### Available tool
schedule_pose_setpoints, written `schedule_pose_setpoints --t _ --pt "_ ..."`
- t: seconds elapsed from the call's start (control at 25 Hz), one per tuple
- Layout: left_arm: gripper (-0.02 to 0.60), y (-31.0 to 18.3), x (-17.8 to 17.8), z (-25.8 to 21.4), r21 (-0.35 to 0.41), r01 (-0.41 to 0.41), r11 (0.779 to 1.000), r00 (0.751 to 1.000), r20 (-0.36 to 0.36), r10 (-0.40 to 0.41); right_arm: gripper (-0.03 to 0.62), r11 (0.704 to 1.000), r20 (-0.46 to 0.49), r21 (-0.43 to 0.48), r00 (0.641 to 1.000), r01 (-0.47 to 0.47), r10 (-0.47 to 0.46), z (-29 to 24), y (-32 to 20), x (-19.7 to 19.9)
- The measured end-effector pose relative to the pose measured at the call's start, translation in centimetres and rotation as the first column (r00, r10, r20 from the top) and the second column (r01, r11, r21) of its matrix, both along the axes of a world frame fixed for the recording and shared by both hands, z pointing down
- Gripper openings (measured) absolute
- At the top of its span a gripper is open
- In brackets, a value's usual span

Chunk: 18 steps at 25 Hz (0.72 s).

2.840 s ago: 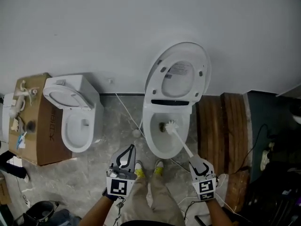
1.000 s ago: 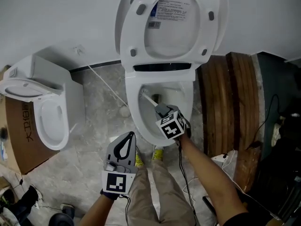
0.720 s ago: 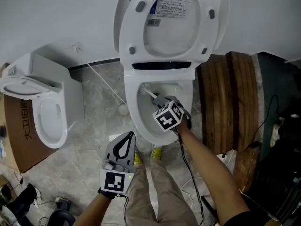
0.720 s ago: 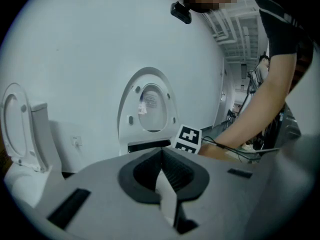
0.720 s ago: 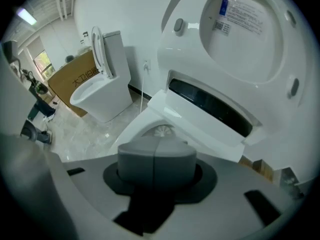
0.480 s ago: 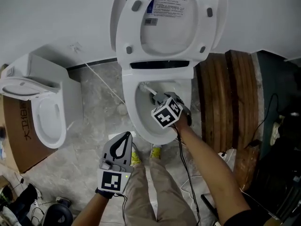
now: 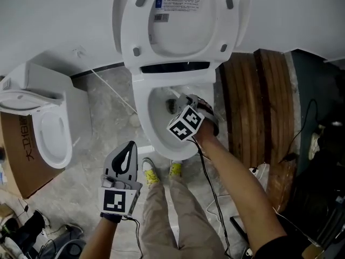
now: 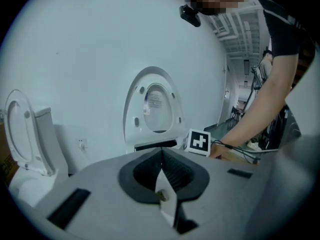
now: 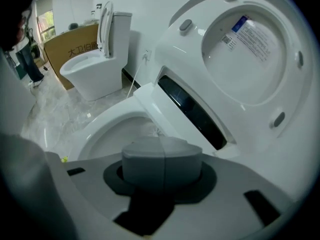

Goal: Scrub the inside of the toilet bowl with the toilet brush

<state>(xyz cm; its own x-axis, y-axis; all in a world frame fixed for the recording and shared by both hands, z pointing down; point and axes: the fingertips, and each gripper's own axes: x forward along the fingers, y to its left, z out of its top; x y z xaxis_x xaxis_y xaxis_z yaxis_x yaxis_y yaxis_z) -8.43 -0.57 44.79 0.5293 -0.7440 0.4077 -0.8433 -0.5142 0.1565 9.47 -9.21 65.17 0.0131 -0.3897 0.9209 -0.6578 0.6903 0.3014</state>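
Toilet brush (image 9: 156,131) showed only as a tuft of white bristles just past the tips of the right gripper (image 9: 162,154), down inside the toilet bowl (image 9: 95,131). That gripper's jaws were pressed together with only a seam between them, closed on the brush's handle, which their own bulk hid. In the head view its marker cube sat over the bowl, with the person's arm reaching in from the near right. Beyond the jaws the seat and lid (image 7: 180,20) stood raised against the white wall.

The left gripper (image 7: 130,146) hung to the left of the right one and nearer the person, over the grey stone floor (image 7: 102,117) and apart from the bowl. Its black pads met at the tip and held nothing. Just beside it on the floor were the person's yellow shoes (image 7: 146,169). Farther to its left stood a second toilet (image 7: 40,128), its seat also up, with a cardboard box (image 7: 13,166) beyond. To the right of the right gripper ran dark wooden boards (image 7: 253,101).
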Motion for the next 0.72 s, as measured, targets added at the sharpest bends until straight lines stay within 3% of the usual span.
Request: schedule_pose_setpoints --t 0.44,0.72 --pt "0.009 0.0 0.9 0.0 0.003 -0.021 1.000 1.000 0.008 0.021 0.144 0.999 -0.121 0.006 0.992 0.039 -0.037 -0.5 0.8 4.5" --pt "0.009 0.0 1.9 -0.9 0.004 -0.037 0.999 0.999 -0.003 0.037 0.144 1.000 -0.142 -0.019 0.990 0.005 -0.007 -1.2 1.3 6.2"
